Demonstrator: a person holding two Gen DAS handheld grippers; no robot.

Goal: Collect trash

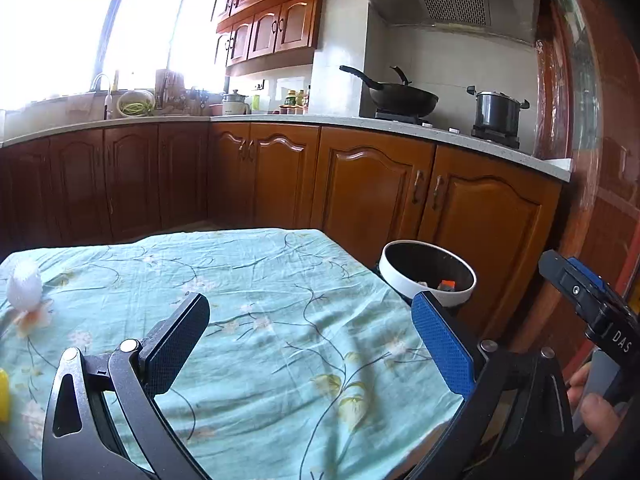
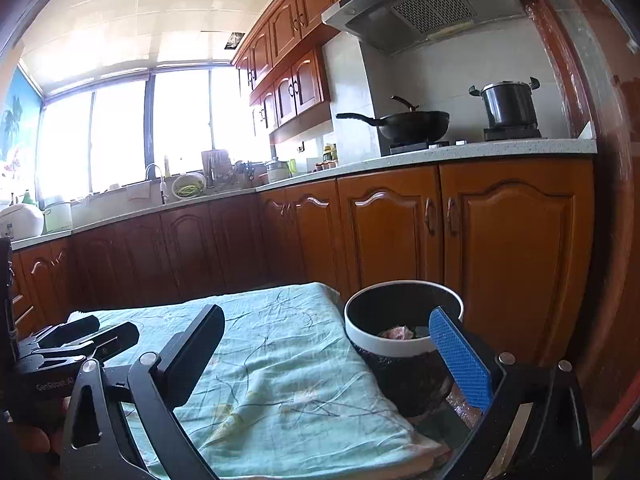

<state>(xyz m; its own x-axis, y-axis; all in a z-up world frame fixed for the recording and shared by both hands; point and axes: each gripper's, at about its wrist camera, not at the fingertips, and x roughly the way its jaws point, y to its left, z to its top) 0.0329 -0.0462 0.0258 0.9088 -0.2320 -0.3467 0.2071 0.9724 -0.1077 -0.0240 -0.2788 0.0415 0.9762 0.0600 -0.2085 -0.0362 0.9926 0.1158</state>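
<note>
A crumpled white paper ball (image 1: 24, 286) lies at the far left of the table with the green floral cloth (image 1: 256, 320). A yellow object (image 1: 3, 396) shows at the left edge. A round bin (image 1: 426, 274) with a white rim and black liner stands off the table's right edge and holds some trash; it also shows in the right wrist view (image 2: 402, 326). My left gripper (image 1: 316, 344) is open and empty above the cloth. My right gripper (image 2: 332, 356) is open and empty, its blue finger (image 2: 460, 360) in front of the bin.
Wooden cabinets (image 1: 360, 188) and a stone counter run behind the table. A wok (image 1: 400, 98) and a pot (image 1: 498, 112) sit on the stove. The sink area (image 1: 104, 100) lies under the window. A wooden door frame (image 2: 612, 240) stands at right.
</note>
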